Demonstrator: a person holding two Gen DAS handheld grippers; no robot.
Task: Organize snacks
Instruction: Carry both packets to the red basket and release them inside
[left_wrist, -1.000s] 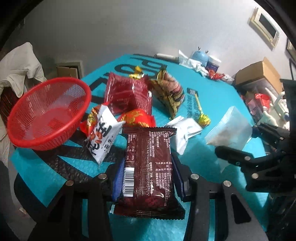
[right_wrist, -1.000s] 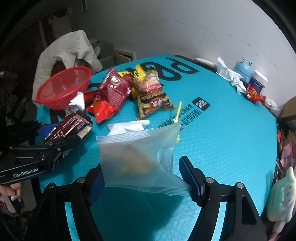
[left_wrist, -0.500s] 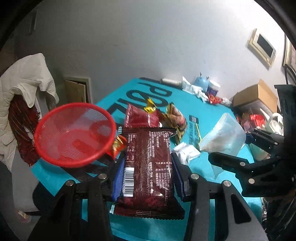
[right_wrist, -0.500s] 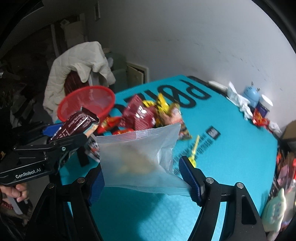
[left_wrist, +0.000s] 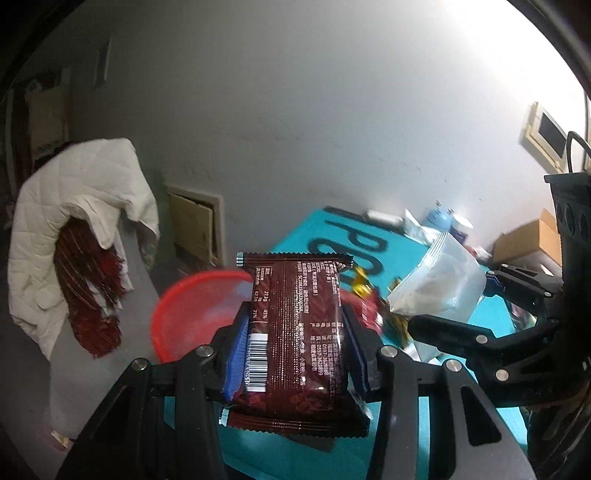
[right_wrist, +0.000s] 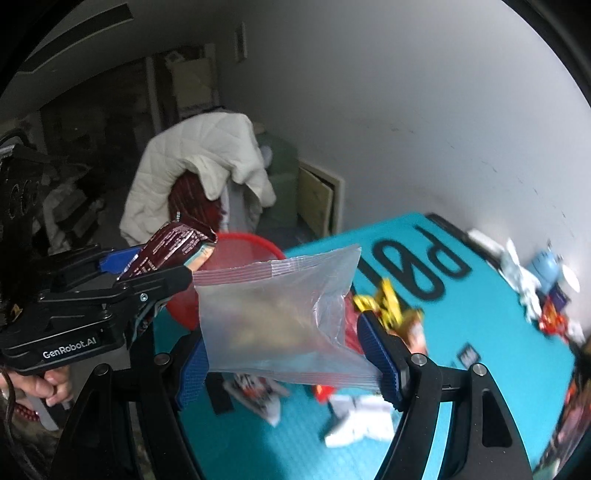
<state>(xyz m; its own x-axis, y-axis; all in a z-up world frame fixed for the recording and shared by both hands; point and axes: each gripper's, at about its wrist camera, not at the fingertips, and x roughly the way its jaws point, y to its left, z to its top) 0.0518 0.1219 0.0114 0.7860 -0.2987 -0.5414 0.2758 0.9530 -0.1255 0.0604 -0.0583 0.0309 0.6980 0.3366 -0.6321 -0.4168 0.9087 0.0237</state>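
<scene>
Snacks are up in both grippers. Left gripper (left_wrist: 297, 352) is clamped narrow on a dark brown crinkle-edged foil snack bar packet (left_wrist: 295, 328), blue pads pressing its two long sides; packet stands lengthwise along the fingers, barcode at lower left, top seam past the fingertips, bottom seam hanging back toward the camera. Right gripper (right_wrist: 291, 363) sits wider, pads squeezing a clear zip-top plastic bag w/ pale, blurry contents (right_wrist: 275, 314); bag fills the gap btwn the pads, zip edge at the top left, its lower edge stretched across to the right pad.

Round red plastic mesh basket (left_wrist: 195, 314) is at the near-left corner of the teal foam-covered surface (left_wrist: 495, 310), just behind & below the brown packet in the left view. In the right view the basket (right_wrist: 255, 245) is partly hidden behind the clear bag, w/ the left gripper (right_wrist: 186, 267) & its packet (right_wrist: 170, 251) just left of it, above the rim. A hand (right_wrist: 48, 386) grips the left tool's handle.

Other snacks lie loose on the surface, blurred: yellow wrapper (right_wrist: 384, 306), white packets (right_wrist: 354, 421), red ones near the far edge. White quilted jacket (left_wrist: 77, 206) is draped over a chair beyond the basket.
</scene>
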